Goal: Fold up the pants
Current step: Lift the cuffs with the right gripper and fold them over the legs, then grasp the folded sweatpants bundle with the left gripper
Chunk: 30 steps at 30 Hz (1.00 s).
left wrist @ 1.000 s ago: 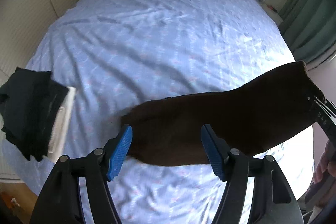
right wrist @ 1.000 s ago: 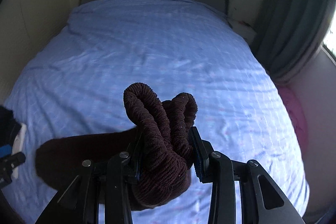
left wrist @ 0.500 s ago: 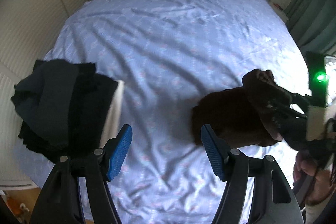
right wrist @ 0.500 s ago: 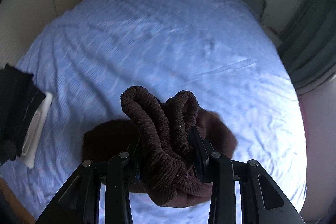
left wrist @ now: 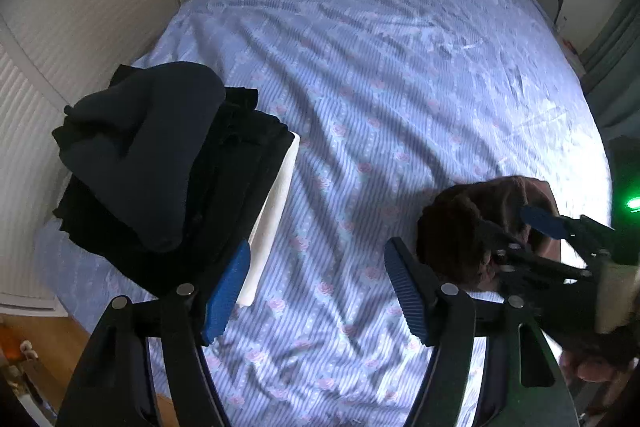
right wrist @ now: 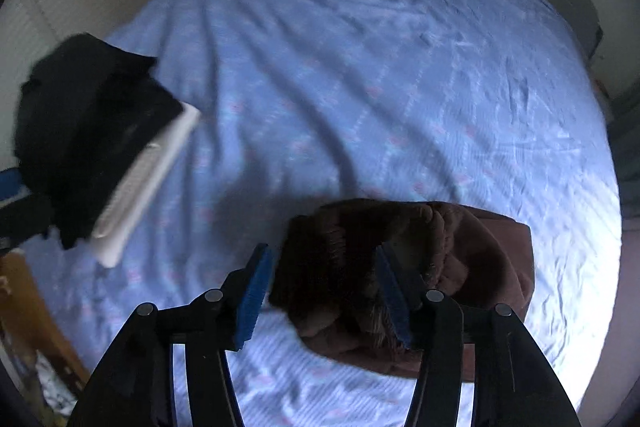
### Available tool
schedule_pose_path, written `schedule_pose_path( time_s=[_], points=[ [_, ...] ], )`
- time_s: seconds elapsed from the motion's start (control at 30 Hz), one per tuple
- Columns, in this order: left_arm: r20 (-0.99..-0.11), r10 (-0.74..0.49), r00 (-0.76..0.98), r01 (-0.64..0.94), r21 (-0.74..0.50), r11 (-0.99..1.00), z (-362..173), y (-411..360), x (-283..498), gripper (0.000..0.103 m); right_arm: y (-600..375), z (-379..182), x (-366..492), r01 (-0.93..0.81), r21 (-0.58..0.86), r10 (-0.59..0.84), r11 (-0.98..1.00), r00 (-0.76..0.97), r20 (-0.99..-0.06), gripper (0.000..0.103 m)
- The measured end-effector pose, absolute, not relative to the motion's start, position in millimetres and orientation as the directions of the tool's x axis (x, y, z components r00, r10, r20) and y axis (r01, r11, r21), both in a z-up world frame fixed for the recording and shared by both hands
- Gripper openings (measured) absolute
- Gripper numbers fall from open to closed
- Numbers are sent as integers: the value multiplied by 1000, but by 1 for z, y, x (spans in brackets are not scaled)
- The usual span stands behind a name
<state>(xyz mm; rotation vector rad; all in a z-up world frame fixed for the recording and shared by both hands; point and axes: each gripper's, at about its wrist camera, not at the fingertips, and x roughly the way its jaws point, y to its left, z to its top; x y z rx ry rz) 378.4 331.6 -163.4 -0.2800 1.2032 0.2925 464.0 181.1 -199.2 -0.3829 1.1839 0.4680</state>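
Brown pants (right wrist: 460,267) lie bunched between the right tool's (right wrist: 326,291) just-parted pads; left tool (left wrist: 316,291) gapes, holding nothing.

Dim, bluish daylight enters from three o'clock, glaring white on the bed (left wrist: 580,187) edge, while the right view is motion-blurred and both bend into dark fisheye corners.

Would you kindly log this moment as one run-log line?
step: set down pants | left gripper: open, empty | right gripper: just opening, pants between jaws, on bed | dark pile: left
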Motion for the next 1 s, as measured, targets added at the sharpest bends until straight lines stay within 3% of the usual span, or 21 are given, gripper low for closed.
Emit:
schedule_pose_path(
  time_s=[0.1,0.2,0.4,0.67,1.0],
  points=[
    [-931,47,361,-317,-75,945,-156,311,375,70,152,-177,456,-506,19,208,862,321,-924,57],
    [-923,8,385,-266,-103,958,-153,281,377,73,100,-159,452,-433,57,233,899,366,-901,68],
    [-905,-113,409,-120,-176,977,-160,206,407,73,0,-161,452,-290,66,177,955,376,-909,68],
    [-924,-92,370,69,-71,995,-192,125,466,72,-78,-193,457,-121,108,144,987,348,-926,68],
    [-979,-27,204,-50,-38,998,-252,119,518,68,-95,-219,465,-82,190,206,978,304,-930,68]
  ],
)
